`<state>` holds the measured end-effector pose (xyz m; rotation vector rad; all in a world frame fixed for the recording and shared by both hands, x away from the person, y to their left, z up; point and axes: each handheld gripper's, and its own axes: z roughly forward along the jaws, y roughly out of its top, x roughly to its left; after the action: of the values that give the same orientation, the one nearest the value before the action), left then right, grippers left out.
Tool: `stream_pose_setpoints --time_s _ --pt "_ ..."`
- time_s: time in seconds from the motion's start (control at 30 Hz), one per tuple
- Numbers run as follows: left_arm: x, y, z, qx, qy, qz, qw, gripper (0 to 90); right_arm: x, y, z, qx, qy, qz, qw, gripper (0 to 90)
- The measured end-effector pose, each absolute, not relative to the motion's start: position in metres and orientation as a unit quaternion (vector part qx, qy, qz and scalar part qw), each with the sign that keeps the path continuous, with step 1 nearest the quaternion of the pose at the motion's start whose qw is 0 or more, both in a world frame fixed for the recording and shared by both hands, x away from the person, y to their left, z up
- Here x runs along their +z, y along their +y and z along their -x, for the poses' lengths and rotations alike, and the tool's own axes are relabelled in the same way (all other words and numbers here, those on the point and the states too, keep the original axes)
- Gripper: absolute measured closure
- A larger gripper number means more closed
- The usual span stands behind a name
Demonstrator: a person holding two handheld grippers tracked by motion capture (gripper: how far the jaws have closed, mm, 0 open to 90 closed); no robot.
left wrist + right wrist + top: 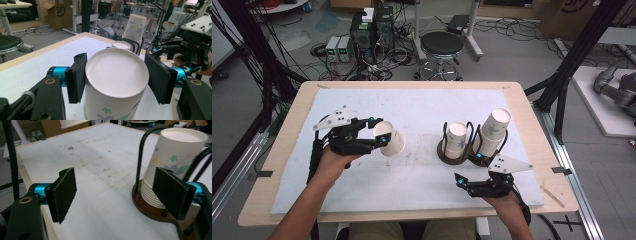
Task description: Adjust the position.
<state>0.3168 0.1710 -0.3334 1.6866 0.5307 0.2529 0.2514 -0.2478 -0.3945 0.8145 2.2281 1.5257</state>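
- Cup [116, 82]: my left gripper [381, 134] is pinching it above the desk's left half.
- My right gripper [468, 171] is idling spread near the front edge.
- Holder [451, 156], right half: the cup is awaiting stacking there, I judge.

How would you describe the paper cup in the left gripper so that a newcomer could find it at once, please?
Start at the white mat covering the wooden table, then look to its left half, where the left gripper is. The paper cup sits clamped between its black pads, tilted. Unlike the cup stacks in the wire holder at the right, it is single and off the mat.
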Motion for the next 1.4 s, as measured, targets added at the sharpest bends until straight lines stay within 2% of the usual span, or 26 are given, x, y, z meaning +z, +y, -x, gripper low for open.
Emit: stream_pose_setpoints --time_s 0.6,0.8,1.0,1.03,1.4 --pt "-0.361 0.171 -0.292 0.105 0.232 -0.745 0.616 37.2 -0.395 -0.2 -0.268 0.536 0.805 -0.227 0.112 20.0" --pt "-0.365 0.171 -0.289 0.104 0.229 -0.748 0.615 37.2 -0.394 -0.181 -0.276 0.535 0.814 -0.207 0.089 20.0" --pt "-0.368 0.168 -0.285 0.098 0.222 -0.751 0.614 37.3 -0.394 -0.168 -0.283 0.533 0.82 -0.19 0.085 20.0" --pt "-0.368 0.167 -0.284 0.094 0.219 -0.751 0.615 37.3 -0.394 -0.162 -0.283 0.532 0.824 -0.182 0.07 20.0" --pt "-0.368 0.154 -0.276 0.079 0.193 -0.765 0.61 37.4 -0.403 -0.138 -0.285 0.53 0.833 -0.15 0.057 20.0"
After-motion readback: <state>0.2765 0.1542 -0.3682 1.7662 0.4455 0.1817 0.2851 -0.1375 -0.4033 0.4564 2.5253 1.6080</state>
